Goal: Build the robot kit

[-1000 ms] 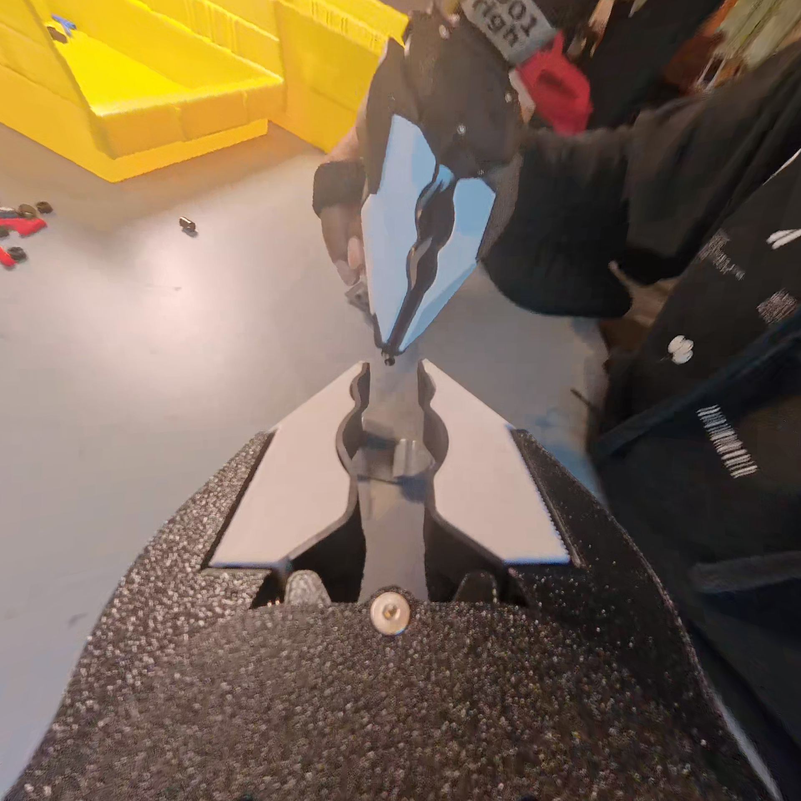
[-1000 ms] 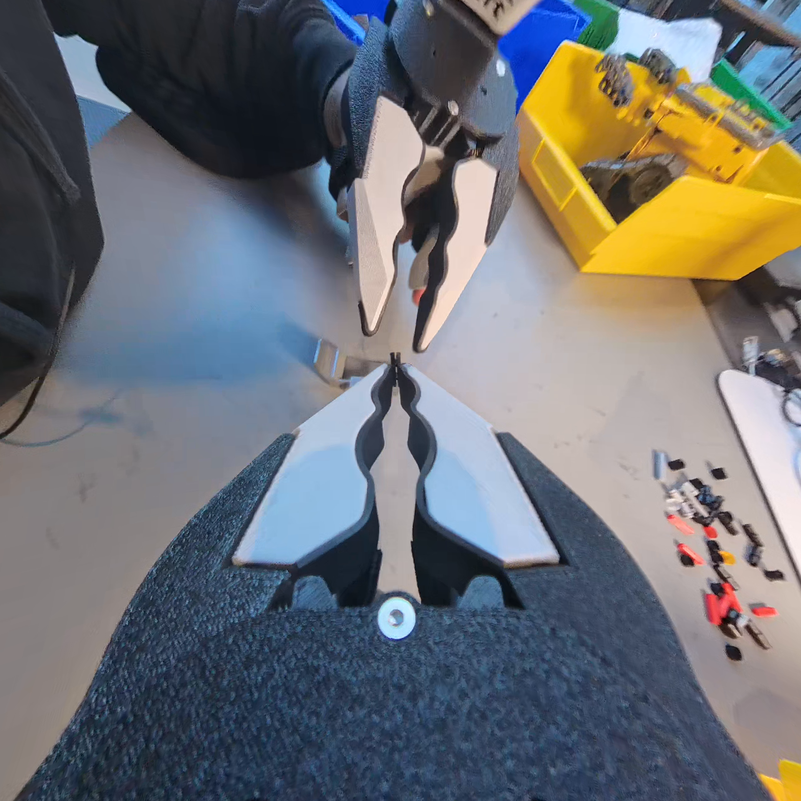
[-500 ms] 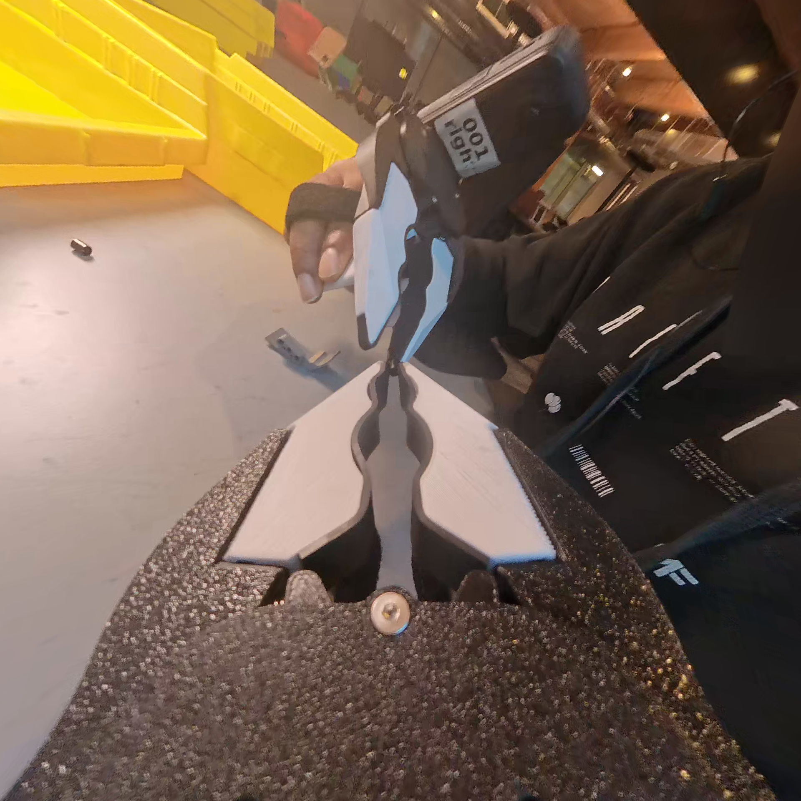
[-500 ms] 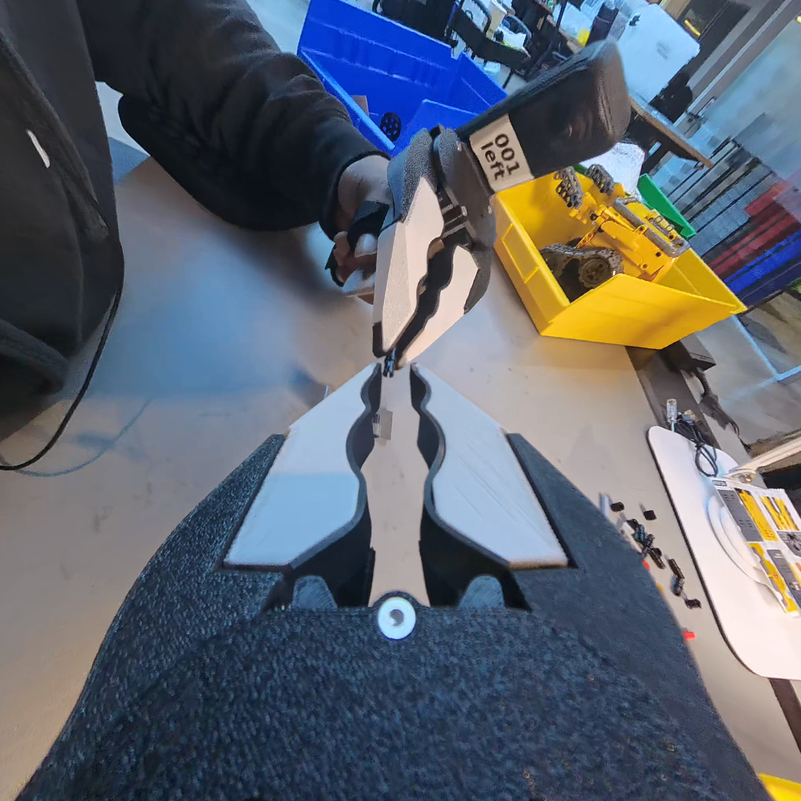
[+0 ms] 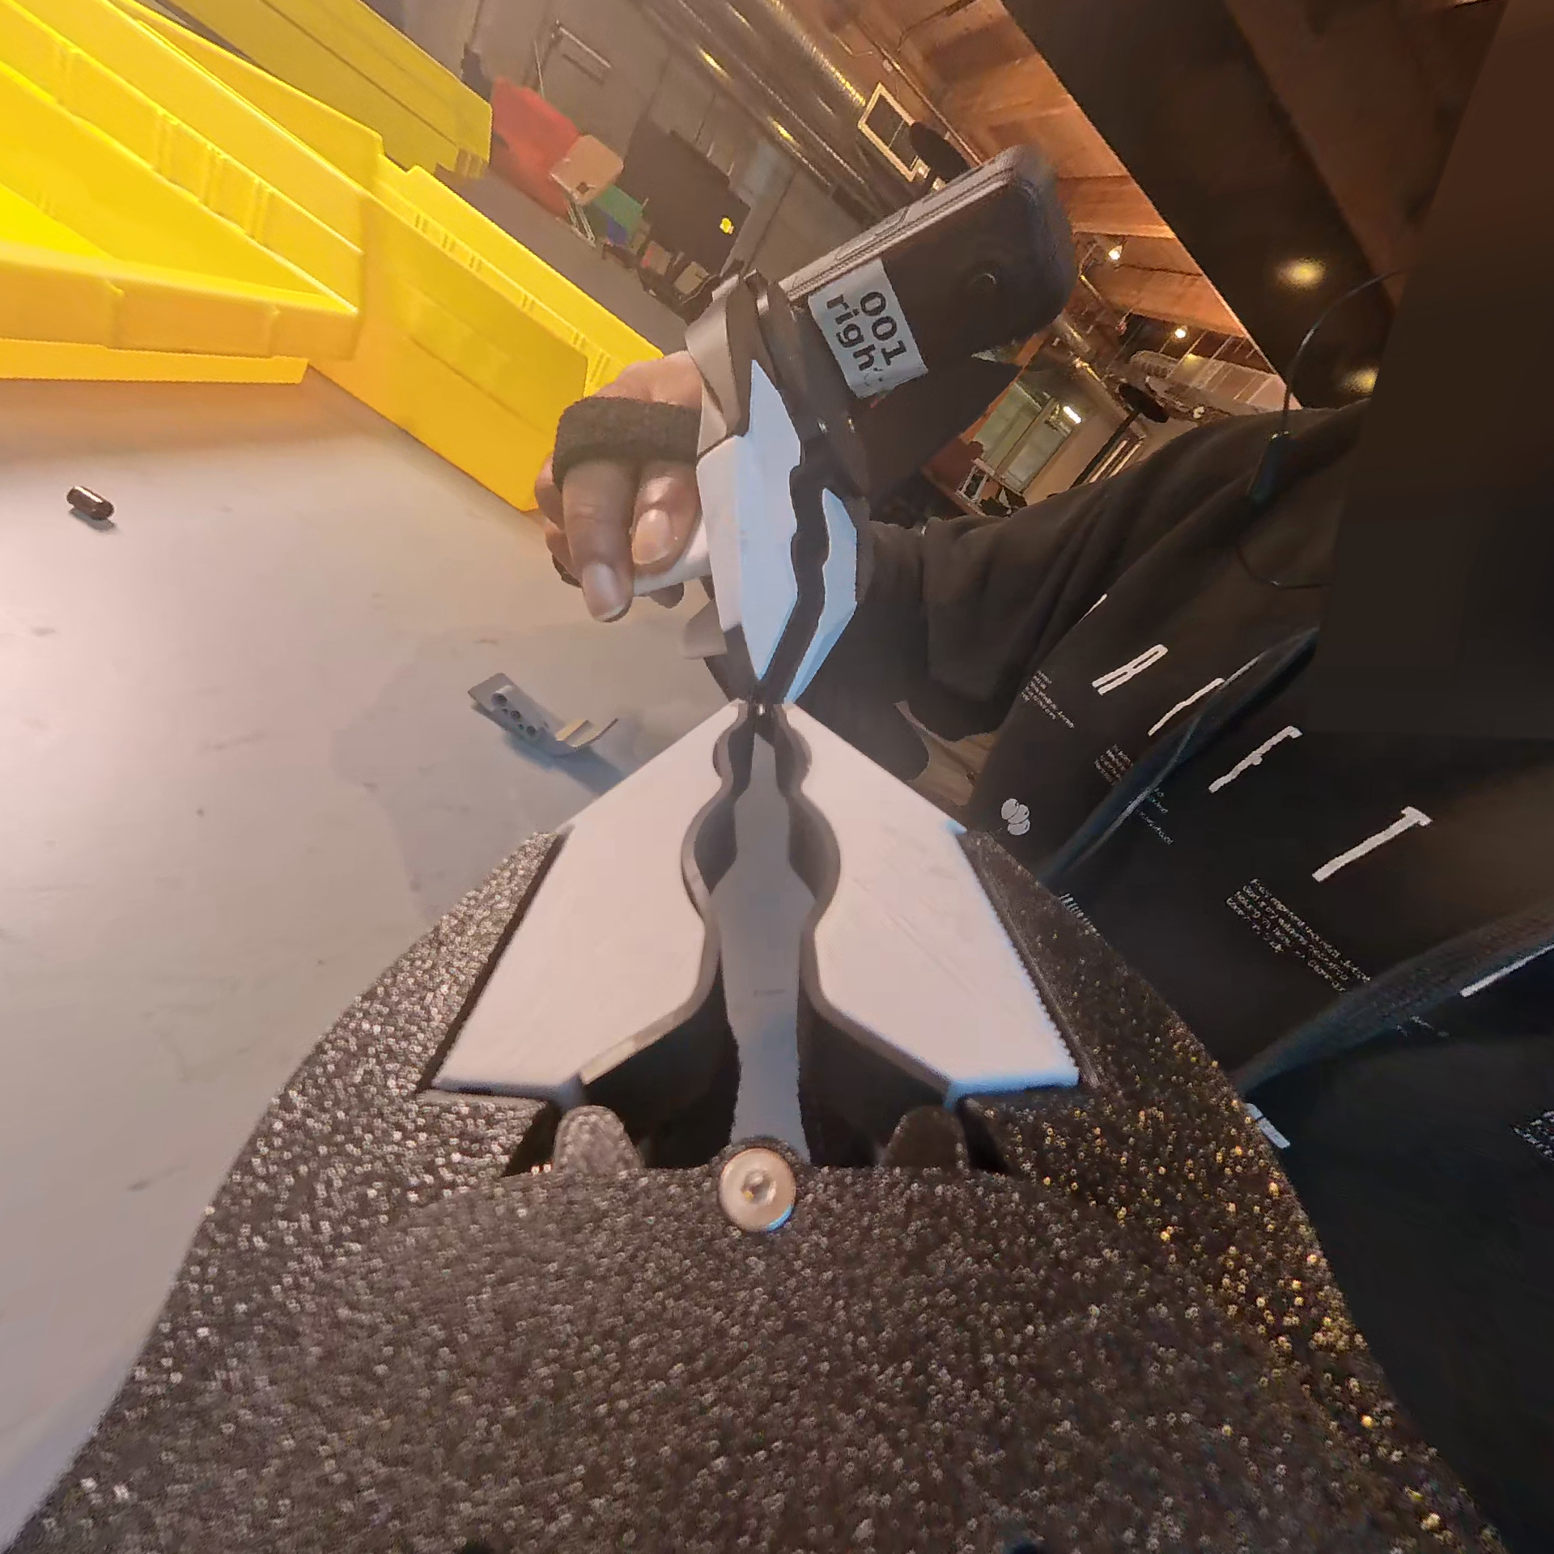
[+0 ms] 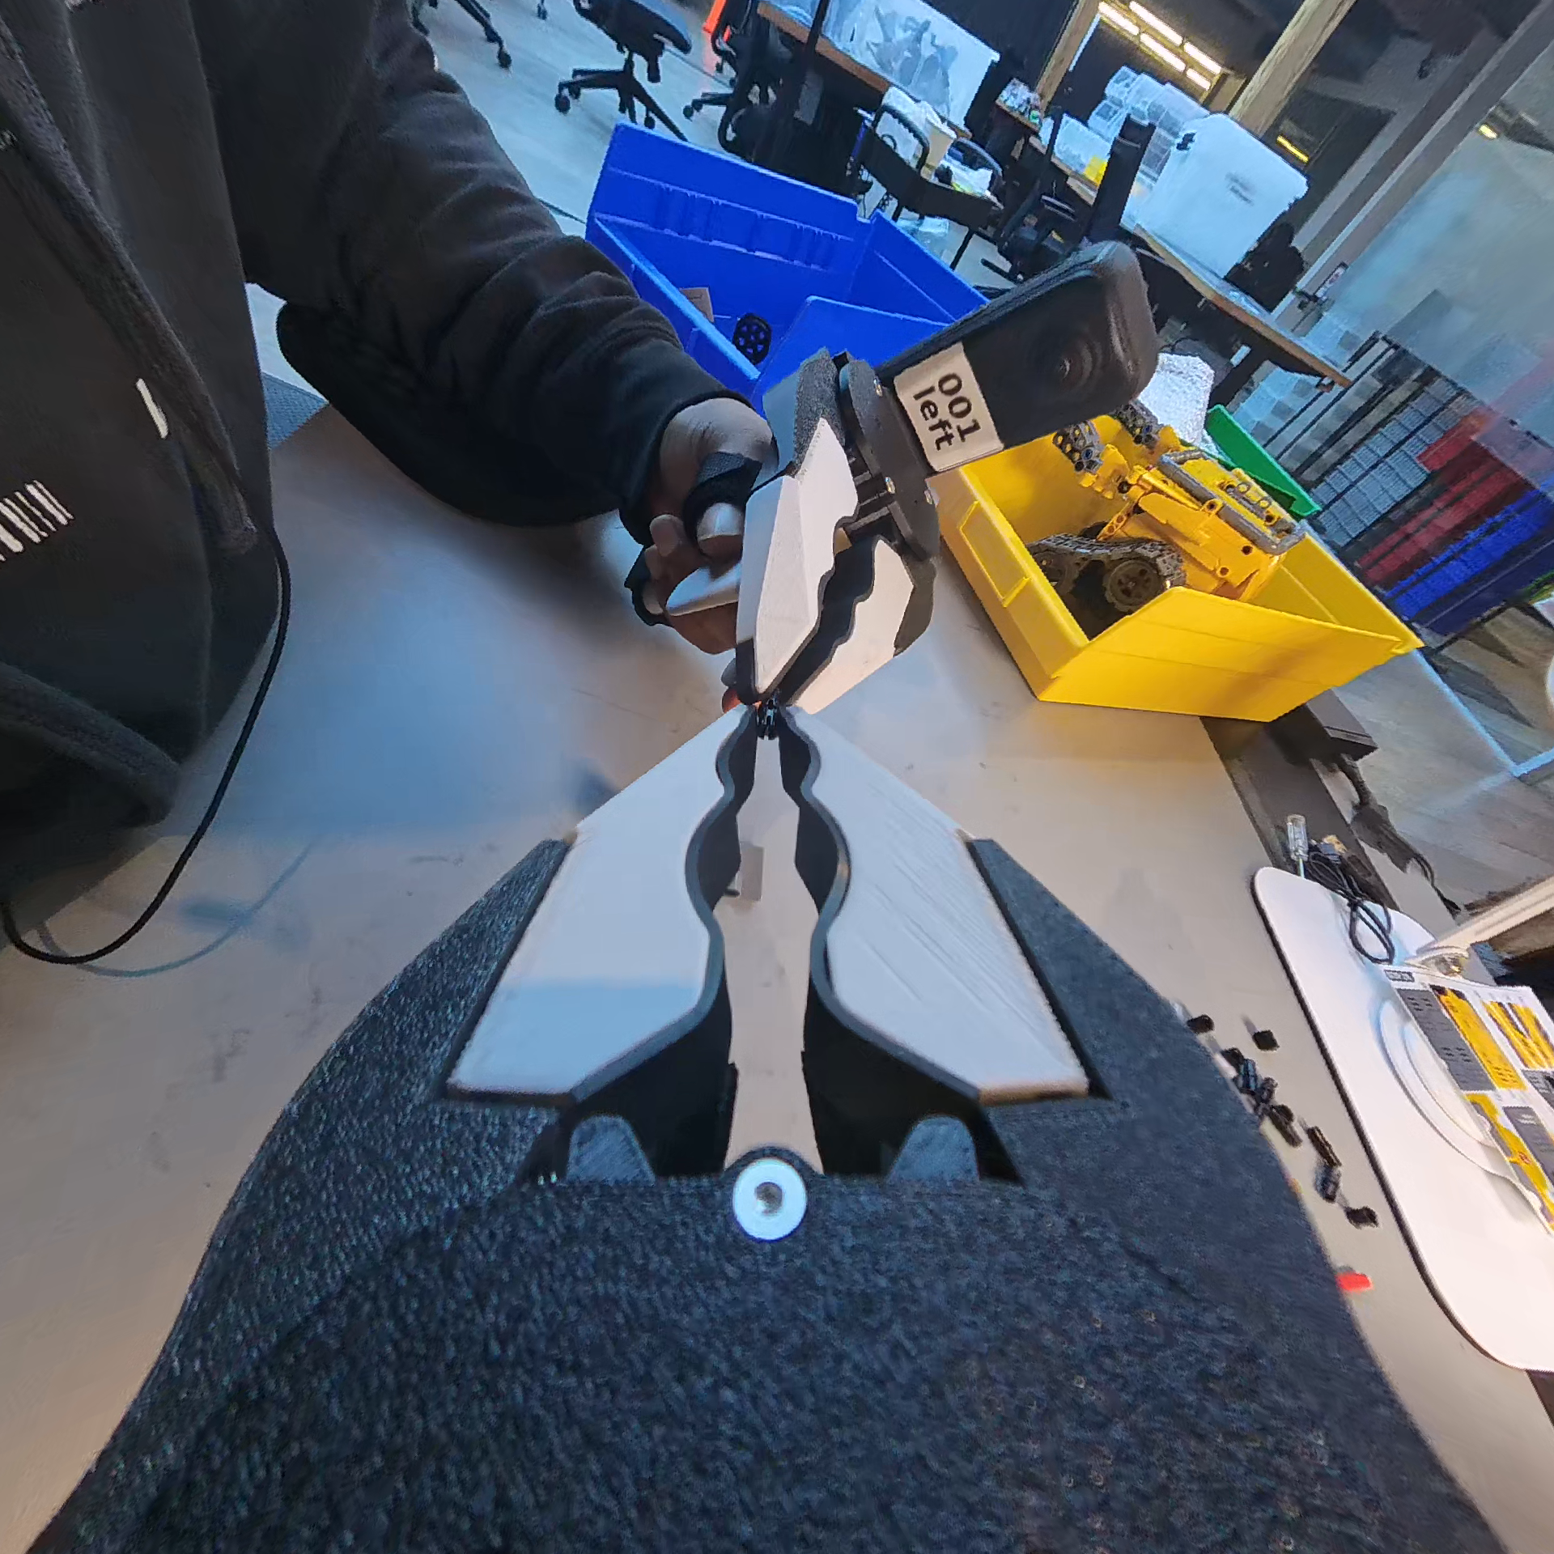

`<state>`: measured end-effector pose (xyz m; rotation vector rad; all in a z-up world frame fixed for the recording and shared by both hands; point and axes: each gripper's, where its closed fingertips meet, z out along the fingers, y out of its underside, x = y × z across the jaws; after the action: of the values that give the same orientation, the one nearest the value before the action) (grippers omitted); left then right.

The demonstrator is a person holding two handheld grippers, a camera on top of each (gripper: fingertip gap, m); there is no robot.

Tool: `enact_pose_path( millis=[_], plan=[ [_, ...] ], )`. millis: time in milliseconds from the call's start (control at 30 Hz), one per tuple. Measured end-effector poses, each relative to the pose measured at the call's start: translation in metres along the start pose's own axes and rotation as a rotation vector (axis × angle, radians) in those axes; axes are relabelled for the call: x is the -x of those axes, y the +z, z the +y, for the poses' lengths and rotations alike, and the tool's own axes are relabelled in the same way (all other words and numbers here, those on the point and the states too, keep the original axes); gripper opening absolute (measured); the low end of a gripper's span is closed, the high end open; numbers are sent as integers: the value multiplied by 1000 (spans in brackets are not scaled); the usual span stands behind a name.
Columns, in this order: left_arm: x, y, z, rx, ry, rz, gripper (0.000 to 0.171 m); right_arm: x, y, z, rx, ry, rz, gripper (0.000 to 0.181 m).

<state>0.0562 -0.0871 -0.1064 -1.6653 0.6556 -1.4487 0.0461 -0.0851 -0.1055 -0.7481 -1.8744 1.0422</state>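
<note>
My left gripper and right gripper meet tip to tip above the grey table. A tiny black pin sits between the tips, and both pairs of fingers look closed on it. In the left wrist view the pin shows as a dark speck where the right gripper points down at my own tips. In the right wrist view the left gripper comes down from above. A person's hand holds each gripper. A small grey bracket lies on the table just left of the tips.
Yellow bins stand at the back left, and a loose black piece lies near them. A yellow bin with a tracked model, a blue bin, a white tray with a leaflet and scattered small parts lie right. Less than 4 cm separates the two grippers' tips.
The left gripper, open a second ago, has shut on the pin. The right gripper opened half a second ago and has closed again. Both grippers have tilted up from the table.
</note>
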Motion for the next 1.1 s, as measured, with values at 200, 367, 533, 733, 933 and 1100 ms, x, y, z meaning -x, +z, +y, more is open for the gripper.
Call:
enact_pose_path(
  millis=[200,367,533,733,933,1100],
  plan=[
    [18,-8,8,112,98,-145,20,-5,-2,9,21,64,-8,4],
    [57,-22,49,438,333,-417,26,-16,-11,35,63,147,2,4],
    [74,-23,70,628,461,-494,20,-9,-5,51,116,155,-35,4],
    [77,-15,74,675,544,-499,3,-5,-4,59,140,160,-63,4],
    [54,-6,38,358,494,-382,2,-1,-4,48,80,187,-87,4],
    [42,-8,16,208,494,-354,3,1,-5,30,2,227,-112,4]
  ],
)
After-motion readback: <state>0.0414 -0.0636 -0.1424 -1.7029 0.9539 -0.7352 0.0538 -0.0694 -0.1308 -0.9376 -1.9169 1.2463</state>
